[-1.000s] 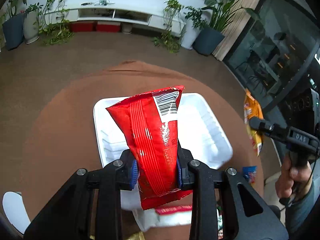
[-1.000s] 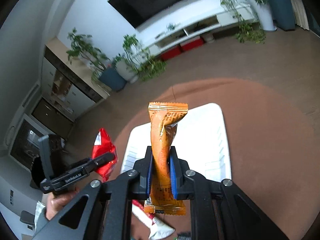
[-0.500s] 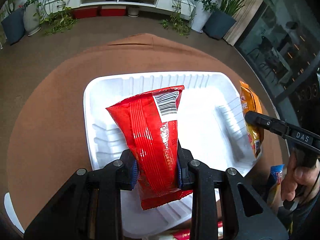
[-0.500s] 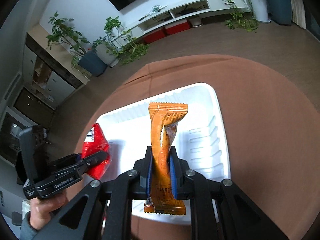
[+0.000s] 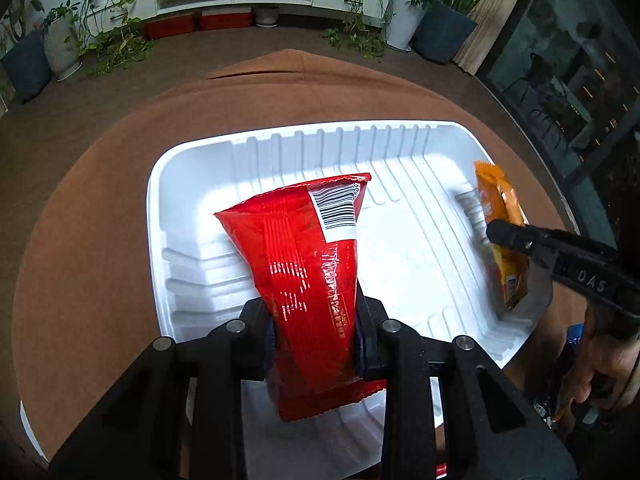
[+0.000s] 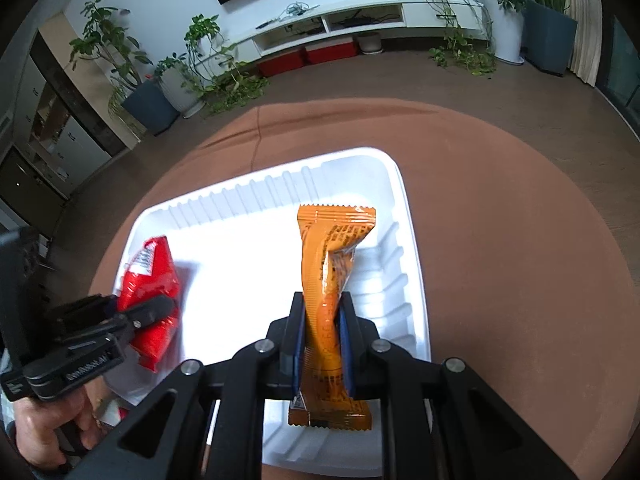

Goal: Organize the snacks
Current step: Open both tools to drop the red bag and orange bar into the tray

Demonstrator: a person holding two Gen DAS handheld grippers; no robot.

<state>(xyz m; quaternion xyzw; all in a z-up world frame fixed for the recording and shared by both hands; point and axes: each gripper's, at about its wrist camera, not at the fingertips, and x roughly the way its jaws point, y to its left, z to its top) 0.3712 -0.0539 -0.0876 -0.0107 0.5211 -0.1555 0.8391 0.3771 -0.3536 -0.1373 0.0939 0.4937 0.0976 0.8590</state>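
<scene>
- On the left, the left gripper point(image 5: 316, 336) is clamped on a red snack bag point(image 5: 308, 280), its blue pads pressed against both sides of the bag's lower half.
- The red bag stands almost upright in the grip, barcode label near its top edge, and it hangs over the left part of the white tray point(image 5: 400, 240). Whether its bottom edge touches the tray floor I cannot tell.
- From the right wrist view the same red bag point(image 6: 150, 292) sits at the tray's left end, with the person's hand point(image 6: 44, 424) wrapped round the gripper handle below it.
- The tray is a ribbed white foam one, lying on a round brown tablecloth point(image 5: 80, 208).
- Further right, the right gripper point(image 6: 322, 340) is closed tight on an orange snack bar point(image 6: 332, 300), pinching it at the middle so the wrapper twists.
- The orange bar points up and away, over the right end of the tray point(image 6: 408, 240), close to its ribbed side wall.
- In the left wrist view that orange bar point(image 5: 502, 216) hangs just inside the tray's right wall.
- Along the far wall stand potted plants point(image 6: 200, 60) and a low white shelf point(image 6: 340, 20).
</scene>
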